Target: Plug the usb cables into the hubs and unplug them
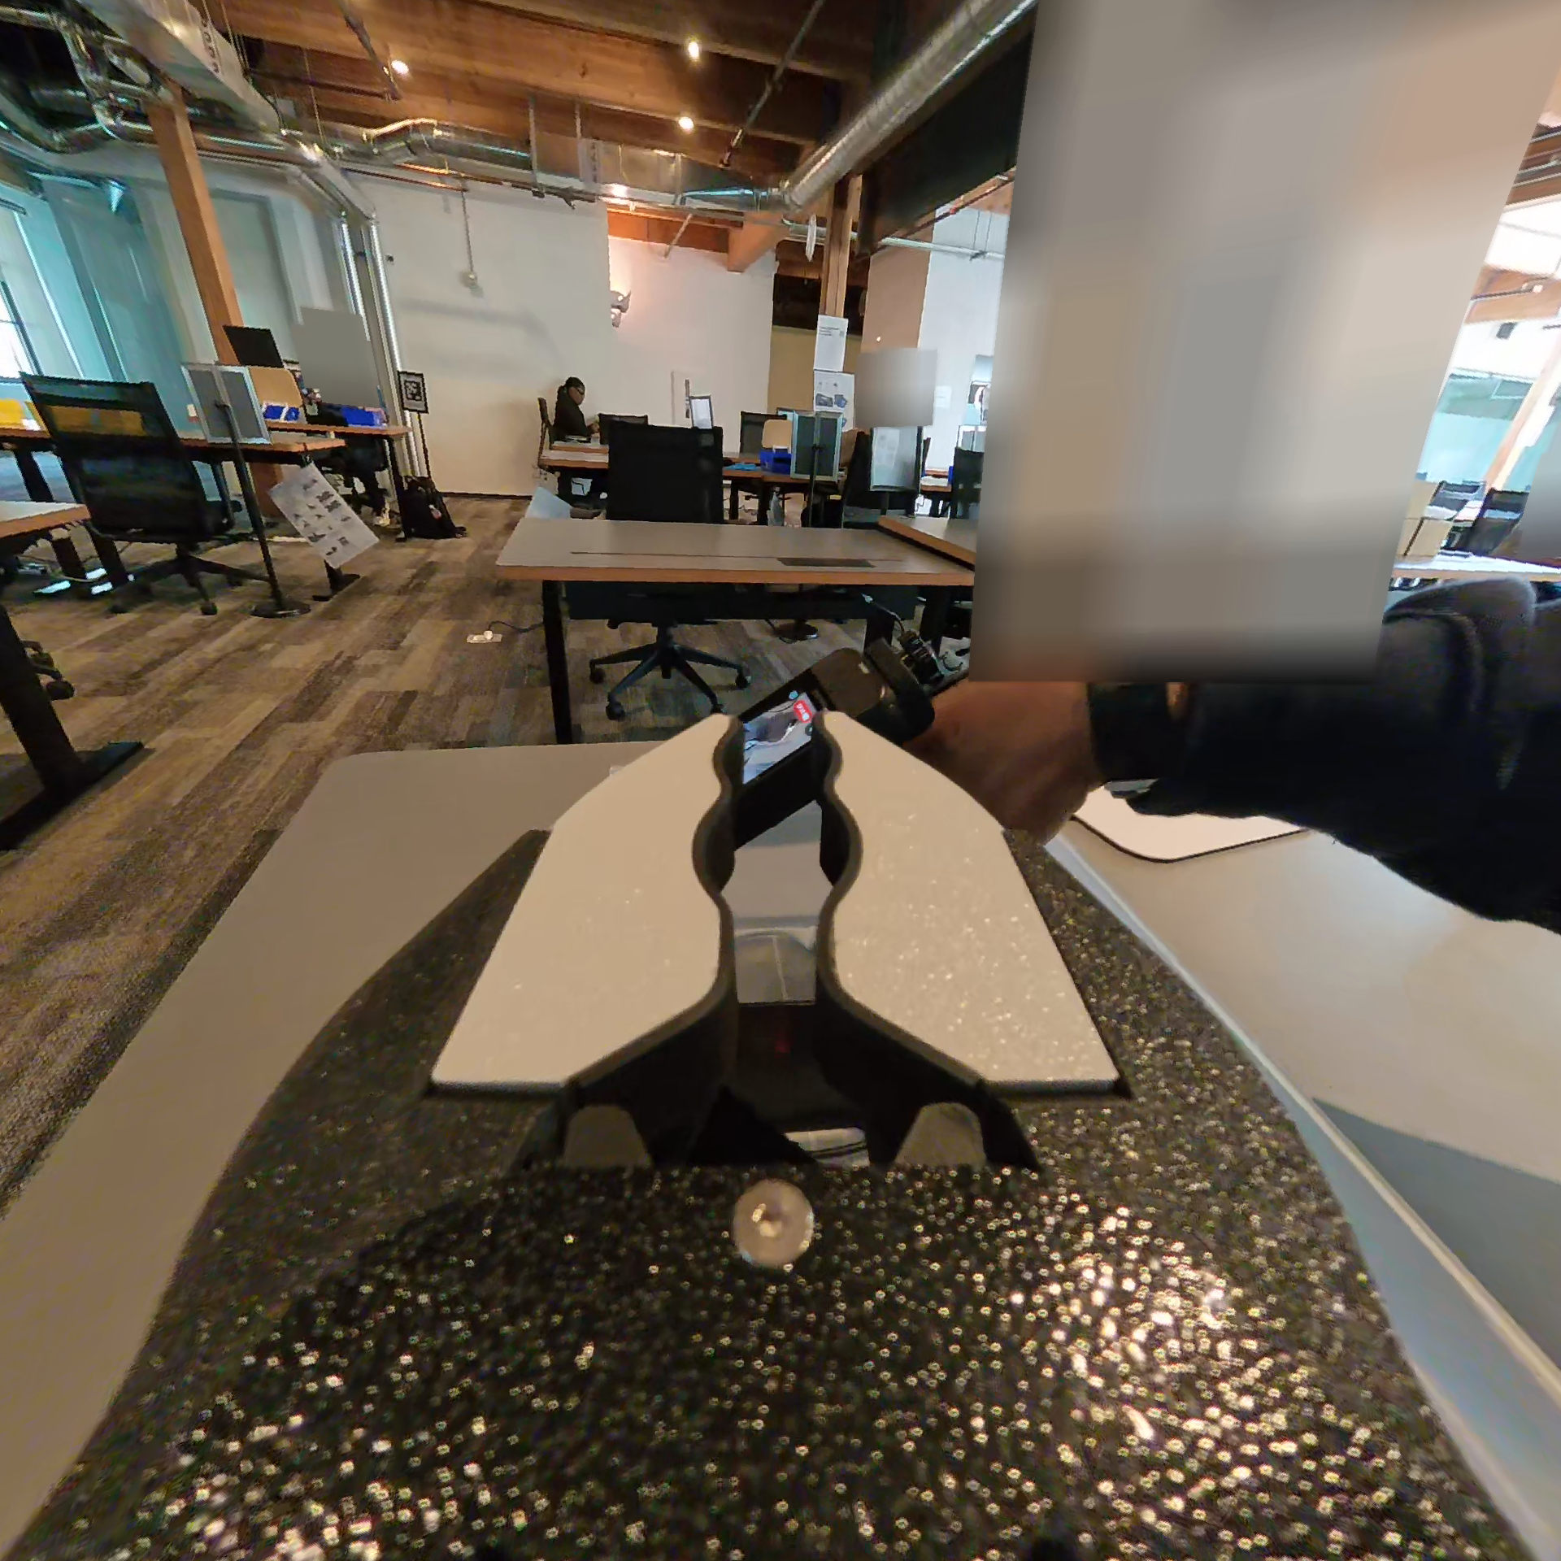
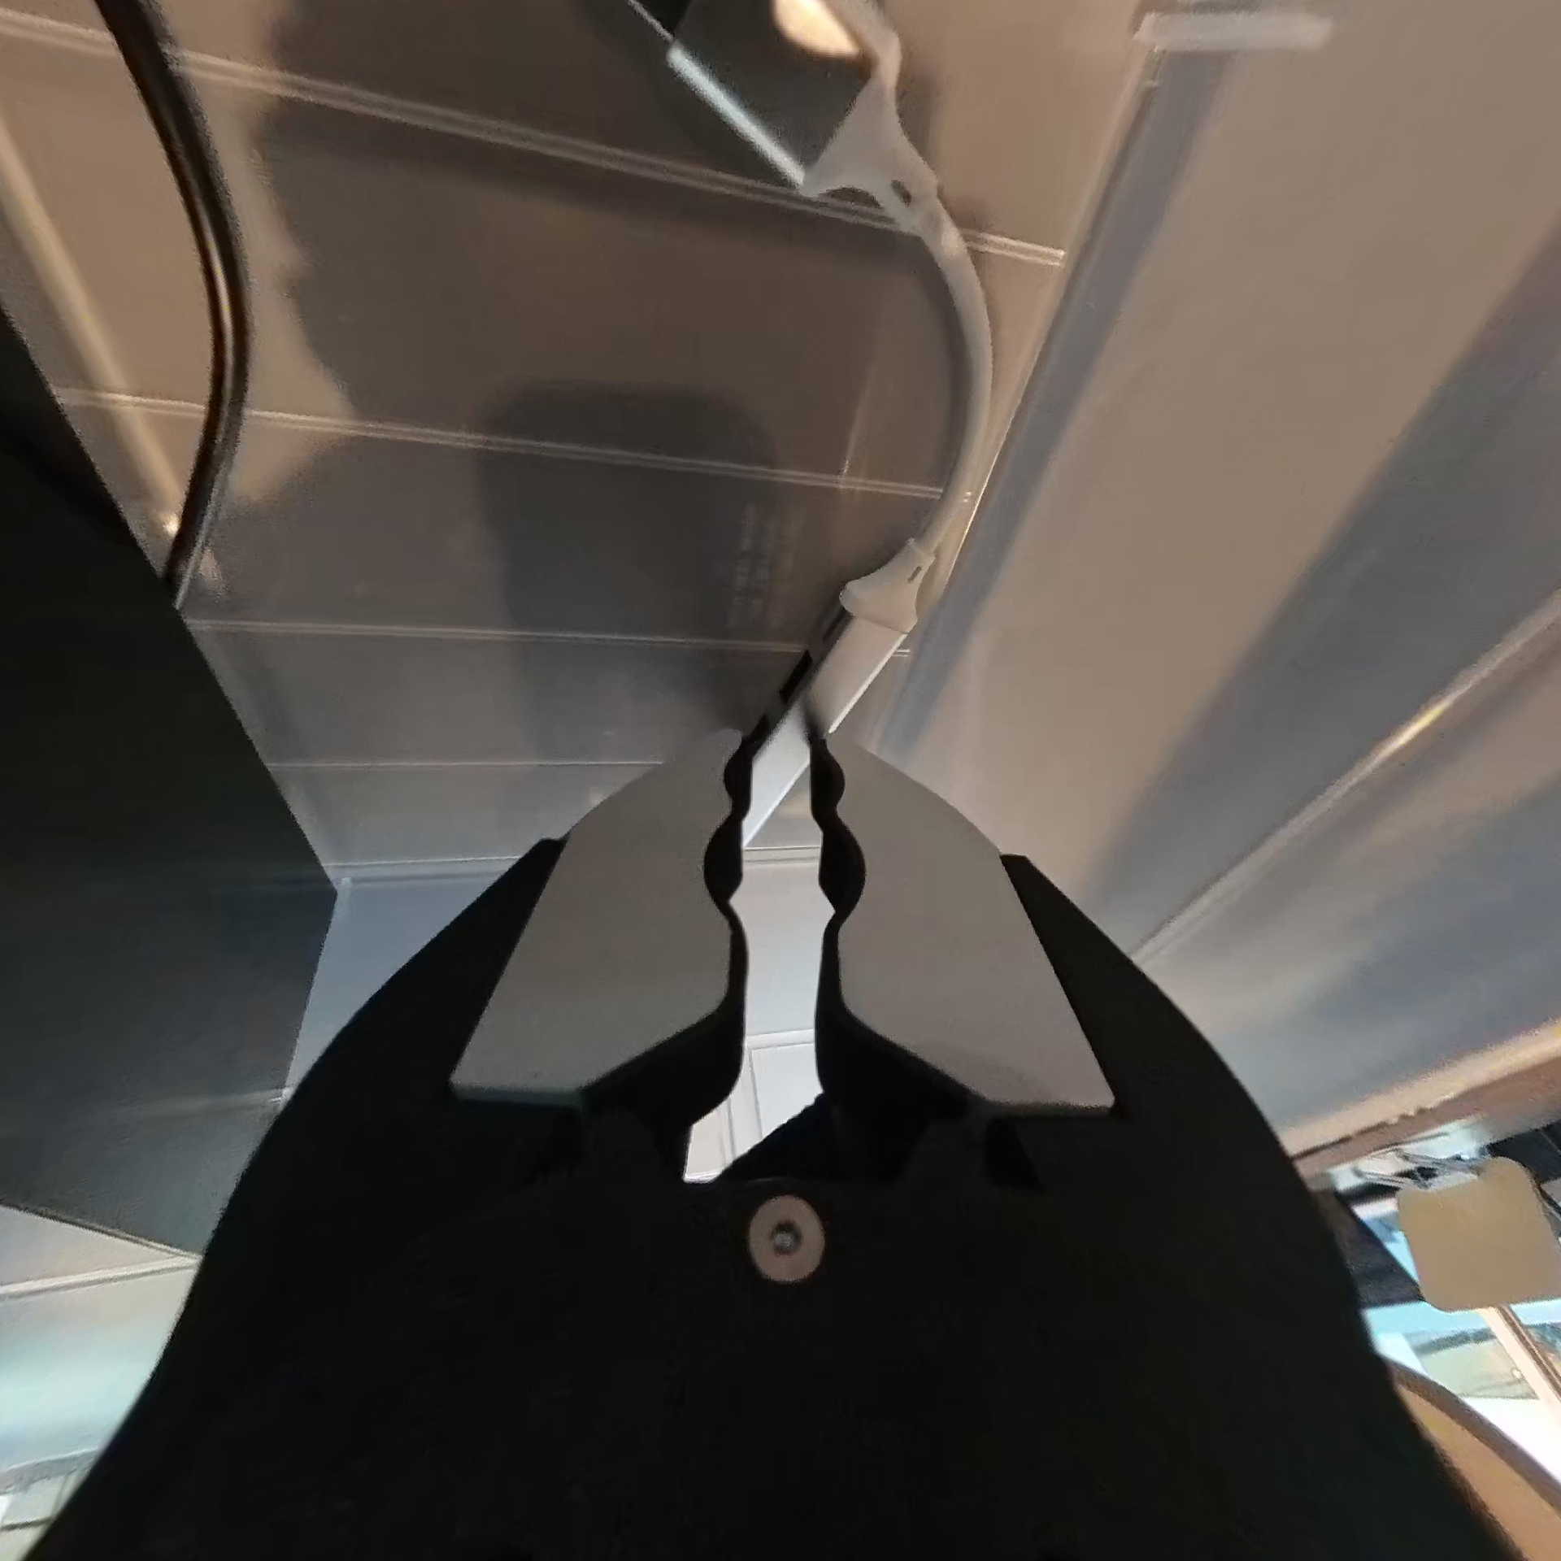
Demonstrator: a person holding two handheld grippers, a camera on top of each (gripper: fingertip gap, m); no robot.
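Observation:
In the right wrist view my right gripper [image 2: 777, 739] is shut on the near end of a slim white hub [image 2: 845, 667]. The hub's short white cable [image 2: 971, 355] curves up to a white plug [image 2: 870, 144], which sits against the end of a dark grey hub [image 2: 743, 93] at the top edge. A black cable [image 2: 215, 338] hangs at the left. This view is blurred. My left gripper [image 1: 775, 731] is raised above the grey table [image 1: 253, 929], its jaws a narrow gap apart with nothing between them. No hub or cable shows in the left wrist view.
A clear plastic bin [image 2: 507, 507] lies behind the hubs, with a dark panel [image 2: 127, 760] at the left. In the left wrist view a person's hand [image 1: 1005, 760] and dark sleeve [image 1: 1351, 760] hold a black device with a small screen [image 1: 781, 743]. A white mat [image 1: 1182, 832] lies beyond, then office desks and chairs. My hands' fingertips stand some 25 centimeters from each other.

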